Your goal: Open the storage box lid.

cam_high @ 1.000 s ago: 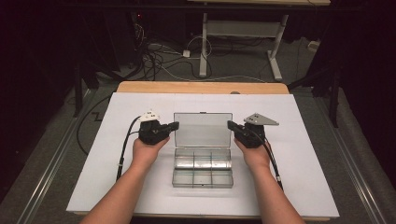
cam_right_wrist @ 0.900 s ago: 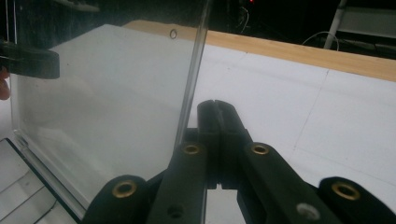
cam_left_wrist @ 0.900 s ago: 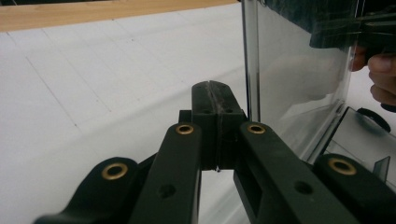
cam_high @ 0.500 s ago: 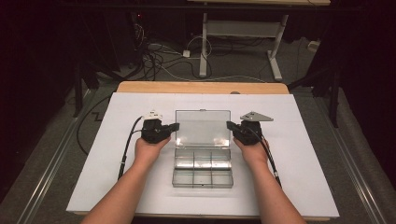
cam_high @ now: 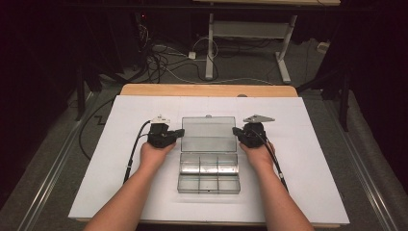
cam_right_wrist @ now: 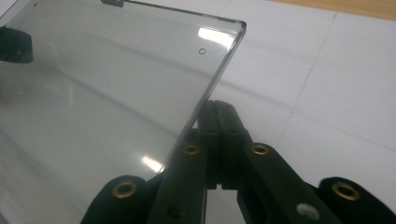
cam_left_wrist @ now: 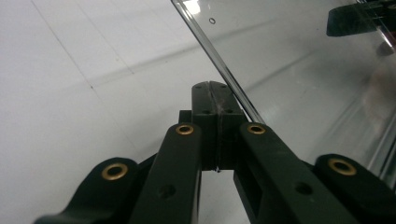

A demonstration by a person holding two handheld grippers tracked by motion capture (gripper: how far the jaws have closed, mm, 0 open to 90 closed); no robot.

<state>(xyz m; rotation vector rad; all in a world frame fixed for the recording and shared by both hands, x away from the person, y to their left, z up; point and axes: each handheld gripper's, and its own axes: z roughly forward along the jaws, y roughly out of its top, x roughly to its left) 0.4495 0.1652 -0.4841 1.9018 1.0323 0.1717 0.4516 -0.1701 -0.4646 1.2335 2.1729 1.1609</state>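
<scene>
Swinging clear hinged lid (cam_high: 208, 134) of transparent plastic compartment box (cam_high: 209, 173), box at centre of white table (cam_high: 106, 159). Judgement: push both lid side edges evenly, same pace, else lid twists (hinge side near hands). Left gripper (cam_high: 177, 133): jaws pressed together, nothing between, tips against lid's left edge (cam_left_wrist: 219, 70). Right gripper (cam_high: 237, 132): jaws likewise closed, empty, tips at lid's right edge (cam_right_wrist: 212, 88).
</scene>
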